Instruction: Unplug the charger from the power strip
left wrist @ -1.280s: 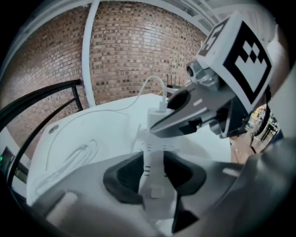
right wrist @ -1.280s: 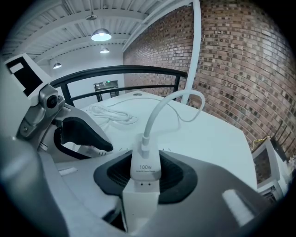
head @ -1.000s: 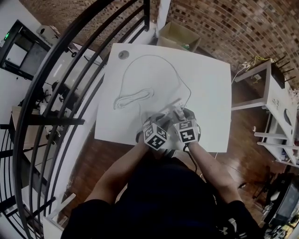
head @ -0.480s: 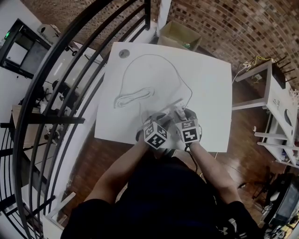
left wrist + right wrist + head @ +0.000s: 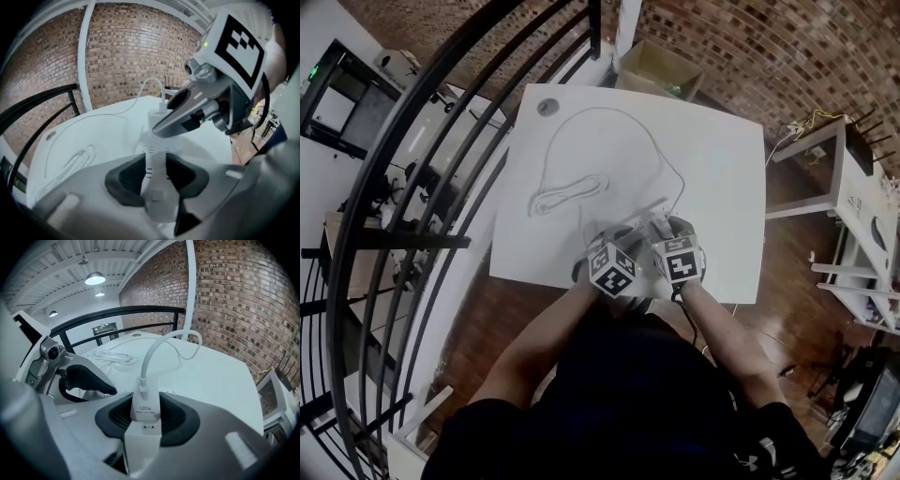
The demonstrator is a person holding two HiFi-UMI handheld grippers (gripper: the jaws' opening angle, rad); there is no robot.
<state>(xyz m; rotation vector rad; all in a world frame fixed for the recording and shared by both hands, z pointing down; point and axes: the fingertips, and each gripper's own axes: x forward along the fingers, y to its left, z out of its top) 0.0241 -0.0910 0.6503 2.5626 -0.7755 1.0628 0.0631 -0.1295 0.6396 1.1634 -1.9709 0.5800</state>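
Nothing's really budged this last second: your left gripper (image 5: 156, 174) is clamped half-wide on the strip (image 5: 159, 206) at the table's (image 5: 712, 178) near edge, your right gripper (image 5: 149, 420) pinches the charger (image 5: 144, 406), which still looks seated, so the pull's still to come.

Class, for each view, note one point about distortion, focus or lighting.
Head view: fisheye bows the railing and table edges. Left gripper view: the power strip up close looks soft. Right gripper view: the charger is sharp; the ceiling lamp glares.
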